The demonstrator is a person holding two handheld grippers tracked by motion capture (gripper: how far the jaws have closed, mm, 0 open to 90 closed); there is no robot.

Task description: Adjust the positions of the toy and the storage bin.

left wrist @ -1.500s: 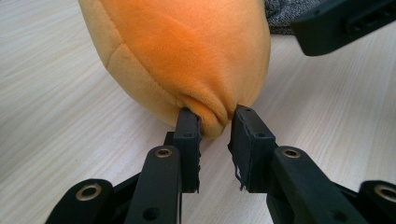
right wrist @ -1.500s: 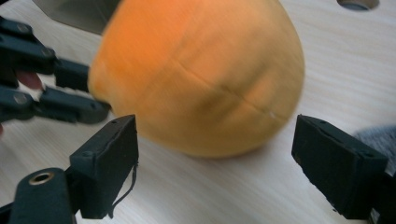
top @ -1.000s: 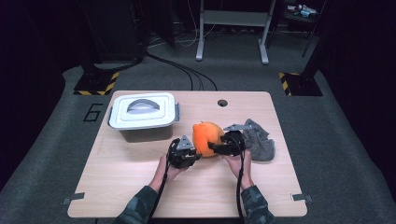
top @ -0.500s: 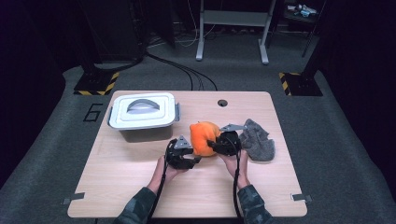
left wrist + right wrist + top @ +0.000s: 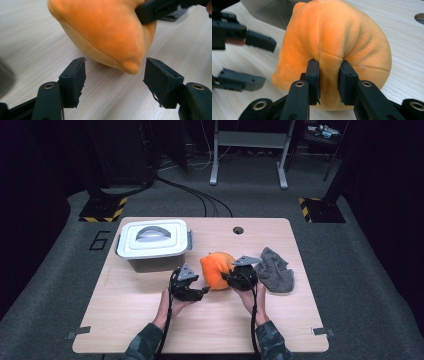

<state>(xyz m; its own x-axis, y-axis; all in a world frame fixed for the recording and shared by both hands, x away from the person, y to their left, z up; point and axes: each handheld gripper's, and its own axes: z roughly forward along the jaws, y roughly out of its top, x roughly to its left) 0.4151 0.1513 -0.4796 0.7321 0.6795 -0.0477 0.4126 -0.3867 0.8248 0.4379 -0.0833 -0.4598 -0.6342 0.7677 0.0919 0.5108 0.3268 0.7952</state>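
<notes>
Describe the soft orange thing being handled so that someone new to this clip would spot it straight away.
Start at the wooden table and find the lidded white bin at its far left. Just right of the bin, near the table's middle, sits the orange plush, pinched by the right gripper. It is rounded and bright, unlike the flat grey cloth to its right.
</notes>
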